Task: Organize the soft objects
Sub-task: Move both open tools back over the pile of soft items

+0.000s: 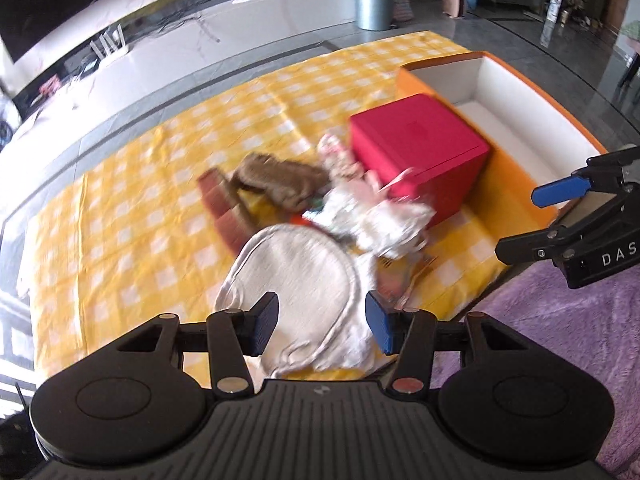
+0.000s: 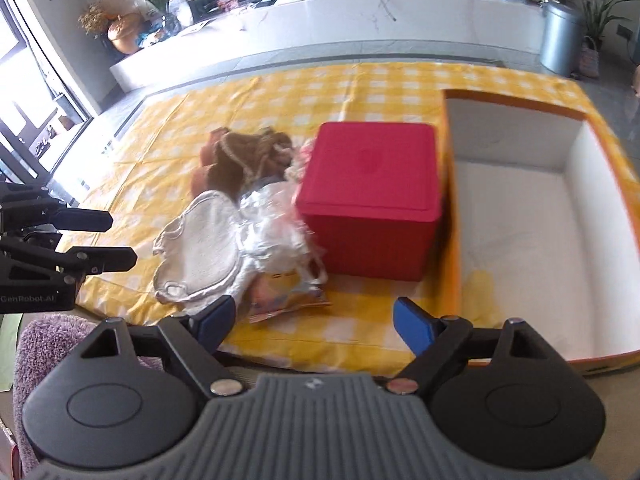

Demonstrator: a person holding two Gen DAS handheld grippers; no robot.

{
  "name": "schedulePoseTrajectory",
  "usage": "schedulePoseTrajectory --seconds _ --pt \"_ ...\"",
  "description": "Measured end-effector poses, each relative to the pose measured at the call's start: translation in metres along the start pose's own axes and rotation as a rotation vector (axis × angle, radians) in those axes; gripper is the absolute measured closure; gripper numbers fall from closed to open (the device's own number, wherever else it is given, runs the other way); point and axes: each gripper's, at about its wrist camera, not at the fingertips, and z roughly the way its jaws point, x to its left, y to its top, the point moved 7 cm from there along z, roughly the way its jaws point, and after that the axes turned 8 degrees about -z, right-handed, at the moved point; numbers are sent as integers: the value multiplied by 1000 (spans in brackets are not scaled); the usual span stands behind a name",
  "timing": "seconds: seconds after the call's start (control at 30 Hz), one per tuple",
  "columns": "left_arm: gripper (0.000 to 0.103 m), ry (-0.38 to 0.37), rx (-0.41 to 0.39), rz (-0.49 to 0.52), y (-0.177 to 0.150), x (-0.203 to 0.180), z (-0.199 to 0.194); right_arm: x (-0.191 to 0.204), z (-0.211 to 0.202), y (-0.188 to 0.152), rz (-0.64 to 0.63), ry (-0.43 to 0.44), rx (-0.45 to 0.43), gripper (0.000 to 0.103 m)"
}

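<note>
Cloth (image 1: 296, 280) before my spread, empty left fingers (image 1: 264, 314) looks limp and light, so I'd pinch its corded rim.

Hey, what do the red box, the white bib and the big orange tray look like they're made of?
The red box looks like rigid plastic or coated card: smooth matte faces, crisp lid seam. The white bib looks like soft terry-like cloth, with stitched edging and limp folds. The orange tray seems to be cardboard, with thin straight walls and a plain white inside. Blur leaves all three uncertain.

Black grippers, blue-padded fingers (image 1: 382, 326)
</note>
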Motion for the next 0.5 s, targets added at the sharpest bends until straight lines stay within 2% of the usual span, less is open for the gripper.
schedulePoseTrajectory --seconds 0.13,0.23,0.5 --pt "33 0 5 -30 -16 26 9 20 23 2 -56 -8 32 18" --pt "29 -35 20 -5 -28 31 16 30 38 5 -87 -17 55 18" --pt "27 -65 59 215 -54 18 54 49 76 4 -109 8 125 21"
